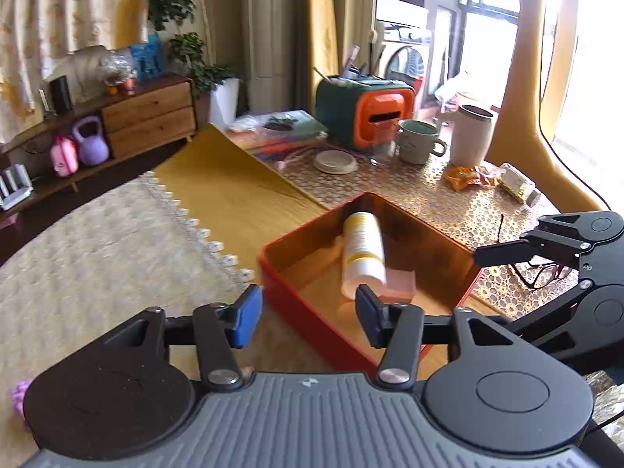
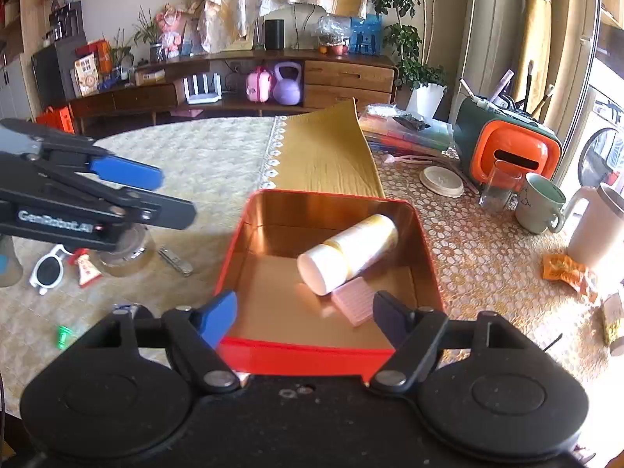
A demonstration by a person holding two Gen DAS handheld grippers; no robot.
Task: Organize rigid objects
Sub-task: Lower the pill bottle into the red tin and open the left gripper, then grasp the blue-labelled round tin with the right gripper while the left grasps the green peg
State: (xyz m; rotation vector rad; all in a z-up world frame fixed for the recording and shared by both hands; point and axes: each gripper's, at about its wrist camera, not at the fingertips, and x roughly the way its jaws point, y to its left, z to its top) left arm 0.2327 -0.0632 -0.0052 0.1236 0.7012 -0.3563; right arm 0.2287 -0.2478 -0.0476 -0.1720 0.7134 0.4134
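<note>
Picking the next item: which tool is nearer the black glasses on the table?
Right. The right tool hangs just above the black glasses, beside the red tin; the left tool is at the tin's opposite side, farther away.

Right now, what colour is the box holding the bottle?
Red outside, shiny copper inside; the box shows best in the right wrist view.

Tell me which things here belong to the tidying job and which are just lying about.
Part of the job:
- red tin box
- white and yellow bottle lying inside it
- pink block inside it
- white sunglasses, tape roll, nail clipper on the table, likely still to sort

Just lying about:
- green mug
- orange and green appliance
- purple kettlebell
</note>
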